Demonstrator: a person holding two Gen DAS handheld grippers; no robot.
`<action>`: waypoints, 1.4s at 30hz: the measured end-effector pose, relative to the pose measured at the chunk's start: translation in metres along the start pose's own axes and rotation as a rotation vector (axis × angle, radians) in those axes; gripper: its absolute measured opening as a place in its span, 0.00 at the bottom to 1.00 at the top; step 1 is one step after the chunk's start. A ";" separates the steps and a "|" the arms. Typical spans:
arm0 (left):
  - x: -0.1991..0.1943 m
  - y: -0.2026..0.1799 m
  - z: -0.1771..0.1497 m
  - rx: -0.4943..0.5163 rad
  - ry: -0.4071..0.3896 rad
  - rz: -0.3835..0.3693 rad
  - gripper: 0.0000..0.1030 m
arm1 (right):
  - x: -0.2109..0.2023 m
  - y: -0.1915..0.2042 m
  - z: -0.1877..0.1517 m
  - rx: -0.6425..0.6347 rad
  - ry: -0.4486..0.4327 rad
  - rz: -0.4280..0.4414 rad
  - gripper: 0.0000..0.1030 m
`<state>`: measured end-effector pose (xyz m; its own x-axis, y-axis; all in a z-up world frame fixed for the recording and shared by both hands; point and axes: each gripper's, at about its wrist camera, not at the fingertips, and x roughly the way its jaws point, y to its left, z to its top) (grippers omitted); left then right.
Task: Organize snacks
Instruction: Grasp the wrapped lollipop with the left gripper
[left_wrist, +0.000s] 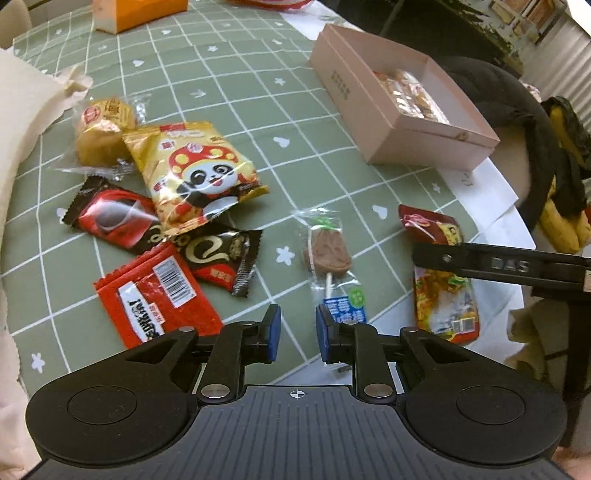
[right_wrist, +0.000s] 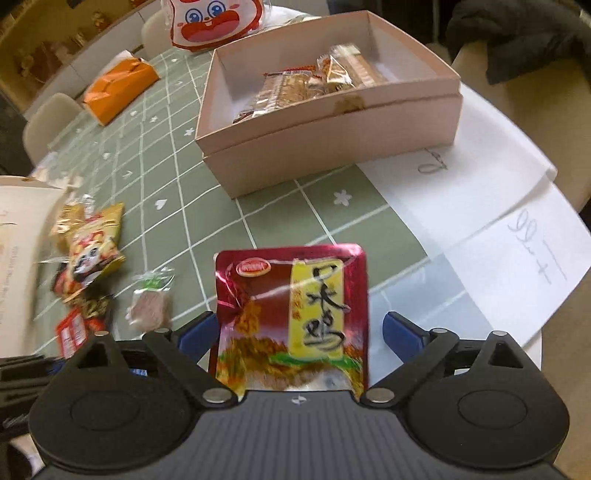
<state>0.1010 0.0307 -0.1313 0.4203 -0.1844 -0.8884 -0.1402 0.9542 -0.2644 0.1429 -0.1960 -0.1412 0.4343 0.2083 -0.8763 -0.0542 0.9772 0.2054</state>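
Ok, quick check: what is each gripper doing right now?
Left gripper: narrowly open, nothing between its pads.
Right gripper: wide open around the red snack pouch, pads not pressing it.

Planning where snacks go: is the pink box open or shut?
Open. The pink box has no lid on top, and wrapped snacks show inside.

Open box (right_wrist: 332, 122) sits toward the table's far right edge, wrapped snacks (right_wrist: 310, 83) inside. Sheets of paper (right_wrist: 480, 206) line that right edge. A pouch (right_wrist: 291, 317) lies near the front edge, lollipop (left_wrist: 327, 254) left of it, packets (left_wrist: 173, 206) clustered further left.
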 end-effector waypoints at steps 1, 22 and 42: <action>0.000 0.002 0.000 -0.003 0.004 -0.003 0.23 | 0.003 0.005 0.000 -0.008 -0.011 -0.021 0.96; 0.010 -0.061 0.011 0.068 -0.154 0.137 0.26 | 0.002 -0.027 -0.003 -0.315 -0.097 -0.060 0.93; 0.032 -0.070 0.015 0.028 -0.126 0.243 0.43 | 0.002 -0.049 -0.005 -0.455 -0.152 0.037 1.00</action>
<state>0.1372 -0.0380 -0.1355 0.4859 0.0794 -0.8704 -0.2263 0.9733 -0.0376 0.1422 -0.2435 -0.1551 0.5497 0.2682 -0.7911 -0.4457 0.8952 -0.0061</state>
